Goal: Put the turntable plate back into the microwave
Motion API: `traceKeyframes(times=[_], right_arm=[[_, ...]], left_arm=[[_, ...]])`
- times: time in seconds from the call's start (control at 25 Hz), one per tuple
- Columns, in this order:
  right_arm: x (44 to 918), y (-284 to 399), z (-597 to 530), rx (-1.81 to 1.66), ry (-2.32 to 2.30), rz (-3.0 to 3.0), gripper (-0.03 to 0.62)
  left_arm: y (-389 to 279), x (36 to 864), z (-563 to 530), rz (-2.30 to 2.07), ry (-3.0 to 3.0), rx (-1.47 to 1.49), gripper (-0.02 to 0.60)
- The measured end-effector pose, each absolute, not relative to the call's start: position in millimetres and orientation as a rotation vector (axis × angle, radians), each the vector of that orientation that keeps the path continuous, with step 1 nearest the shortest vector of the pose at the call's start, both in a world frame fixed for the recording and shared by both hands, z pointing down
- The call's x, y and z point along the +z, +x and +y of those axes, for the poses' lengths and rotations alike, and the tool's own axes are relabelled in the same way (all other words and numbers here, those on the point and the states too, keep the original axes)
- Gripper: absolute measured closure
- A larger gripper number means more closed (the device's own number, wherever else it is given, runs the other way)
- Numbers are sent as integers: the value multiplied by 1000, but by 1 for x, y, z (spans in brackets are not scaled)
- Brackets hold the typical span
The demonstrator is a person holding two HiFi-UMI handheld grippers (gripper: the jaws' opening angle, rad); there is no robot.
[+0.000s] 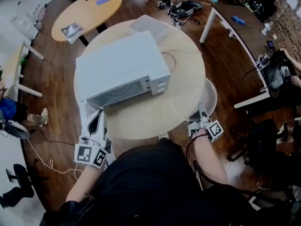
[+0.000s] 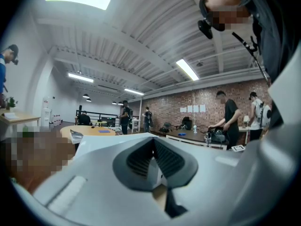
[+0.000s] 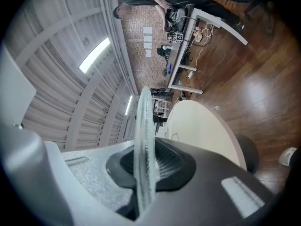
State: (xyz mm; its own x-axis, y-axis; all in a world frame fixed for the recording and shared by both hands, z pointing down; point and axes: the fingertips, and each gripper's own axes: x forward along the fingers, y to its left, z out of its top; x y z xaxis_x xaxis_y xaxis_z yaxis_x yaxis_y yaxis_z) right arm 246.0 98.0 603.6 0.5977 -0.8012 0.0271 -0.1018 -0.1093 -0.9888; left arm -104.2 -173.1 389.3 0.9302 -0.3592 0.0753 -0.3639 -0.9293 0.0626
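Right claw (image 3: 146, 164) grips clear round glass turntable plate (image 3: 143, 121) right of white microwave (image 1: 120, 67); rim hold may slip. Left claw (image 2: 153, 147) closed.

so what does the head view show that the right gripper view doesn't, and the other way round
Only the head view: the white microwave on the round table, the left claw by its front corner, and the glass turntable plate as a full disc at the table's right edge.
Only the right gripper view: the pads pressed on the plate's rim, seen edge-on, plus ceiling lights and a brick wall.
Both: the right claw, the plate and the table.
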Motion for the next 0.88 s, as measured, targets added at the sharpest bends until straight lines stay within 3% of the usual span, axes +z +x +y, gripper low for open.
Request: traceKeyframes(times=[0.88], right_arm=[[597,209,91,-734,-1589,775,569]], left_arm=[[-124,392,-168,-514,3018,101,575]])
